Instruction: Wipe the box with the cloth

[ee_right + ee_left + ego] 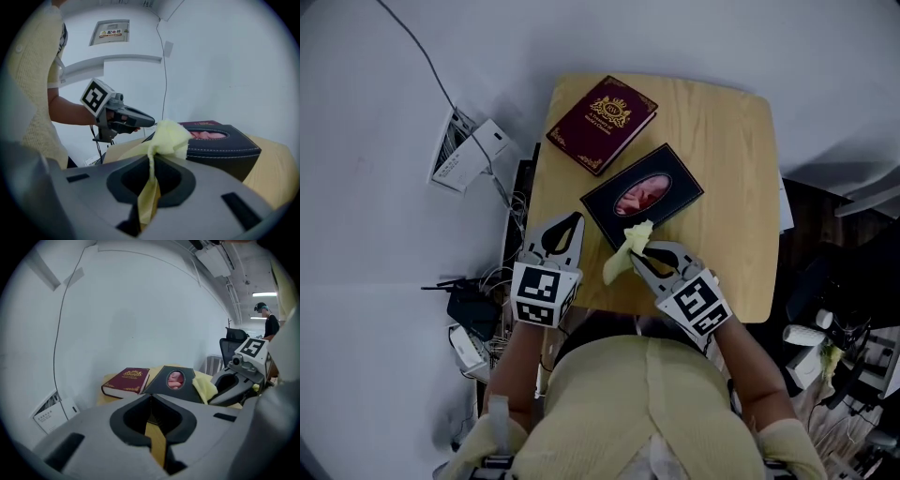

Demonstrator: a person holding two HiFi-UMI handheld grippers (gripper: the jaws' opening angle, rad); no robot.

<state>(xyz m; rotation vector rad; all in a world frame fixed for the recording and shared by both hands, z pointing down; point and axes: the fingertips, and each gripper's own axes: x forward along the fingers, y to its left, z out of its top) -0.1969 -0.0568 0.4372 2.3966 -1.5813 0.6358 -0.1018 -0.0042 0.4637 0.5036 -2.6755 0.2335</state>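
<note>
A black box (641,195) with an oval window showing pink lies on the wooden table (731,187); it also shows in the left gripper view (176,379) and the right gripper view (225,147). My right gripper (639,251) is shut on a pale yellow cloth (624,251), which bunches out past the jaws against the box's near corner (168,136). My left gripper (572,218) hovers over the table's left edge, just left of the box, jaws shut with nothing in them (151,397). From there the cloth (205,389) and the right gripper (243,376) appear at the right.
A dark red book-shaped box (602,122) with gold print lies at the table's far left corner. On the floor to the left are a white device (469,155), cables and a dark gadget (469,305). Clutter stands at the right (839,356).
</note>
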